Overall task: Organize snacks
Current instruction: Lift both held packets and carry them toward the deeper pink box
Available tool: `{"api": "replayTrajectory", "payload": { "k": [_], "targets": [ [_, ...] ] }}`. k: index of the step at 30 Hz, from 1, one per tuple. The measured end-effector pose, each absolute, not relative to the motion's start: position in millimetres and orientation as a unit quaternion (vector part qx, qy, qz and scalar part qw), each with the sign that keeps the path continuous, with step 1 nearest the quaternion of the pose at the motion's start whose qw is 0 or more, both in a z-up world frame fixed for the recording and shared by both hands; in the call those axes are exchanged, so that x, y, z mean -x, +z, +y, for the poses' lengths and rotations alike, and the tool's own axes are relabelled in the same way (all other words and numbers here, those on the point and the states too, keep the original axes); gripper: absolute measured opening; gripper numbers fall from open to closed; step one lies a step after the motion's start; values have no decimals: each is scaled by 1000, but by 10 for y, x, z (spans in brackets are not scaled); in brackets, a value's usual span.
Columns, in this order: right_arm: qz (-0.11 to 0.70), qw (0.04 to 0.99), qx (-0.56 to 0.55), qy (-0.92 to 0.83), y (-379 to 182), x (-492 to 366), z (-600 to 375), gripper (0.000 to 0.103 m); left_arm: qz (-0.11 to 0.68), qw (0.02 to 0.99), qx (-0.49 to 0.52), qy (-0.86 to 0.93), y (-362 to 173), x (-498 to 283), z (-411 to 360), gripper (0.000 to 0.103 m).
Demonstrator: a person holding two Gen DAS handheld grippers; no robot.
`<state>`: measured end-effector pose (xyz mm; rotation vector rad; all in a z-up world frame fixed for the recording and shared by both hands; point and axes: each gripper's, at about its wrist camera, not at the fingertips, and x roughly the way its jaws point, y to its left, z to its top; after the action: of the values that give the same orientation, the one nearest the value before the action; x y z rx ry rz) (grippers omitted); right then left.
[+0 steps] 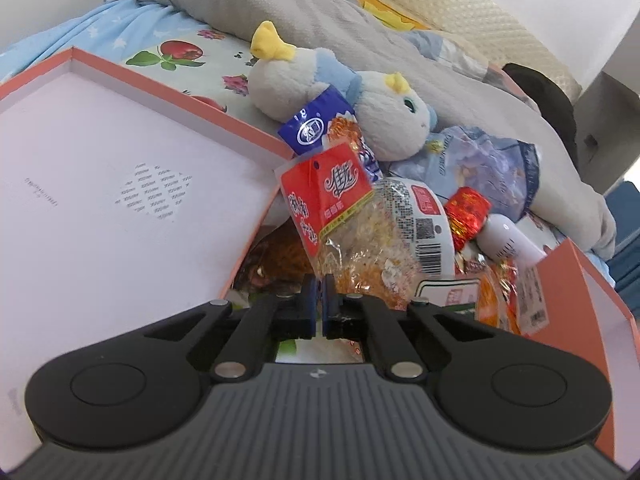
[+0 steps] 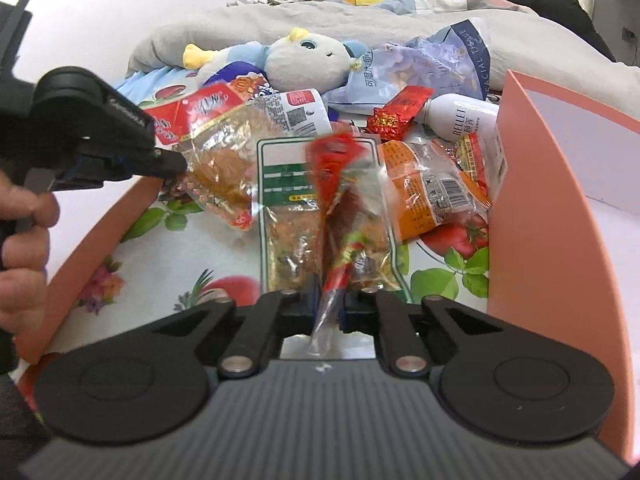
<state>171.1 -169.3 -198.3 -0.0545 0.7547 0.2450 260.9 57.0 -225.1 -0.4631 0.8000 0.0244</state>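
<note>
1. The left gripper (image 1: 319, 285) is pinched tight on the bottom edge of a clear crinkly snack bag with a red top (image 1: 340, 216). The bag sticks up over the pile, next to the white lid with orange sides (image 1: 80, 152).
2. The right gripper (image 2: 328, 306) is pinched tight on a thin red and clear snack packet (image 2: 340, 216). It hangs over the flowery bed sheet (image 2: 192, 248), above a green-edged clear snack bag (image 2: 288, 200).
3. A grey and blue plush toy (image 2: 304, 60) lies behind the pile.

Bed (image 2: 224, 256) w/ snacks (image 2: 432, 192), maybe tissues (image 2: 440, 68)
</note>
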Motion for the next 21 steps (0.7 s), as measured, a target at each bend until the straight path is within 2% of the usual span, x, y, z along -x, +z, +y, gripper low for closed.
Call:
{"api": "replayTrajectory", "payload": {
  "k": [21],
  "targets": [
    [355,931,-3,89,-1732,-1090,-1866,9,392,900,186,-50,-1881,-1873,385,2]
  ]
}}
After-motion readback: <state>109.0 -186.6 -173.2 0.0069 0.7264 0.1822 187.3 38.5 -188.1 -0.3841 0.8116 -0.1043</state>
